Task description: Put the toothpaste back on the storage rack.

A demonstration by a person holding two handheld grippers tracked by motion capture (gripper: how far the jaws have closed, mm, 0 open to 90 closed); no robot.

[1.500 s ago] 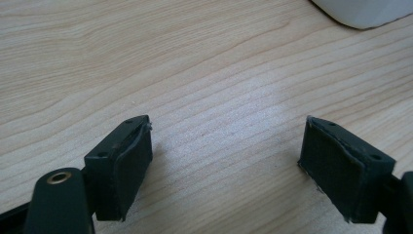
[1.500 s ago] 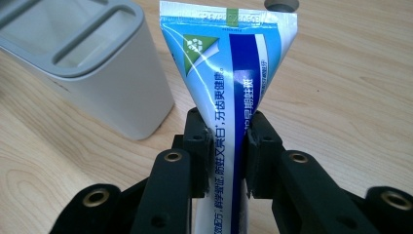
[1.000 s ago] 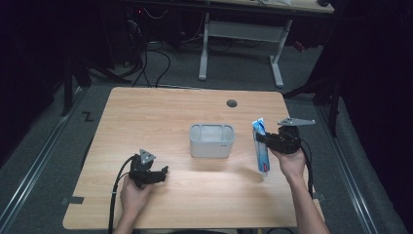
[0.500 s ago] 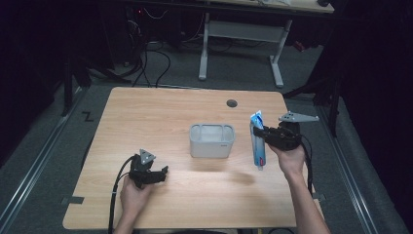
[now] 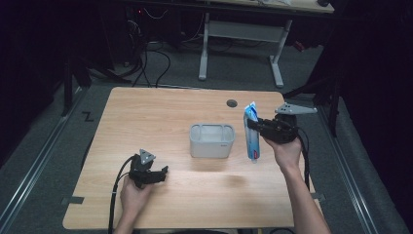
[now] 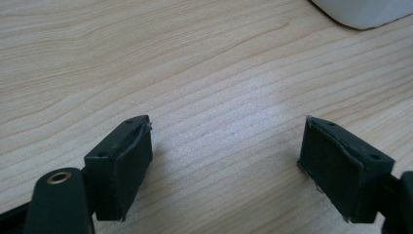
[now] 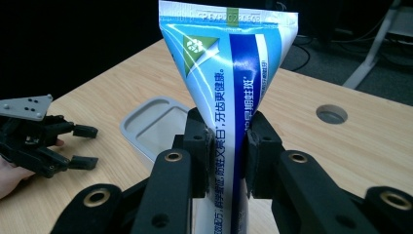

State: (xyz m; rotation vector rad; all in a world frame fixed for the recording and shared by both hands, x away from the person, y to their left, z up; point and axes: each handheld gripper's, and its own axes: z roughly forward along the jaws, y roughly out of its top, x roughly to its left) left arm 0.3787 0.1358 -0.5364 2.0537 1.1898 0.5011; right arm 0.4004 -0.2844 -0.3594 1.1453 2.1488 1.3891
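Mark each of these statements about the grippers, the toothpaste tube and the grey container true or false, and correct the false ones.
1. The right gripper is shut on the toothpaste tube. True.
2. The tube lies inside the grey container. False: it is held beside the container, on the container's right in the high view.
3. The left gripper is open with bare table between its jaws. True.
4. The left gripper grips the container. False: it holds nothing, apart from the container.

Blue-white toothpaste tube point(image 5: 252, 135) upright (crimp up), apparently airborne, beside grey container point(image 5: 212, 140)
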